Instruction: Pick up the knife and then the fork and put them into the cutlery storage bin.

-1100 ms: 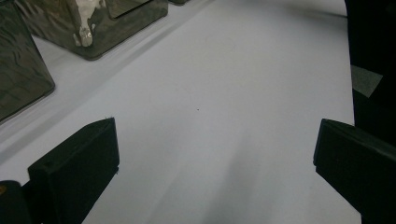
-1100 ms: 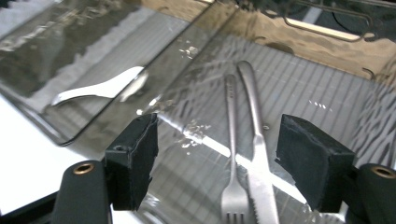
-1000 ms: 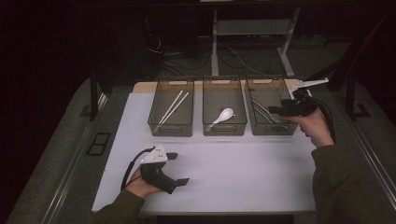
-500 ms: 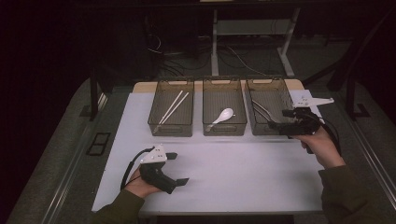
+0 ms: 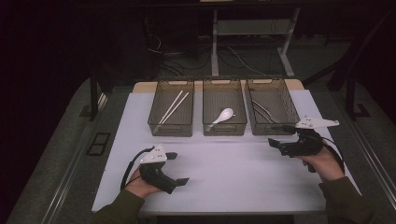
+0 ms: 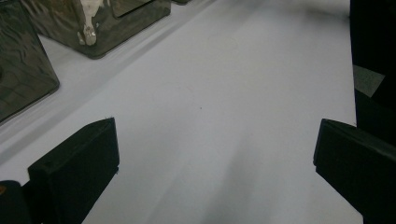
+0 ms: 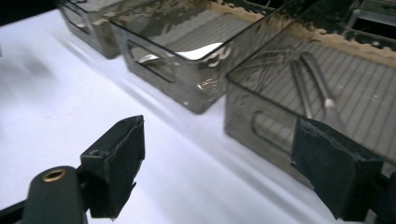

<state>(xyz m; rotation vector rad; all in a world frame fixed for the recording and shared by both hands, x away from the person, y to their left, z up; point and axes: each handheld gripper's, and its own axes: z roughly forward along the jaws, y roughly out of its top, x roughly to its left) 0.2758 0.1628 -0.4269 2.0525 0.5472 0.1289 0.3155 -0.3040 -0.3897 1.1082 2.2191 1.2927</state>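
- Left gripper (image 5: 180,168) nearest the person, low over the white table cover (image 5: 224,186), jaws wide apart, nothing between them; the left gripper view (image 6: 215,163) shows bare cover between the pads
- Right gripper (image 5: 279,135) at the right side, just beside the front corner of the right bin (image 5: 265,79), jaws apart and just been opening, nothing between them; right gripper view (image 7: 219,163) has the bin wall (image 7: 261,126) close ahead
- Metal cutlery (image 5: 262,109) lies flat on the ribbed floor of the right bin, a few slim pieces at a slant, handles overlapping; seen through the smoky wall too (image 7: 310,84); exact type of each piece too small to tell
- Handling judgement: stiff, thin, fairly light, smooth metal so likely slippery in the pads; lies low, so the jaws must come down from above inside the bin walls
- Best hold probably mid-handle across the narrow width, one piece at a time; pieces touch, so a neighbour may get dragged or clink
- Middle bin (image 5: 224,129) holds a white soup spoon (image 5: 222,116), looks like ceramic or plastic; if ceramic it could chip
- Left bin (image 5: 170,130) holds pale chopsticks (image 5: 173,106) laid on the diagonal, light and thin, apt to roll
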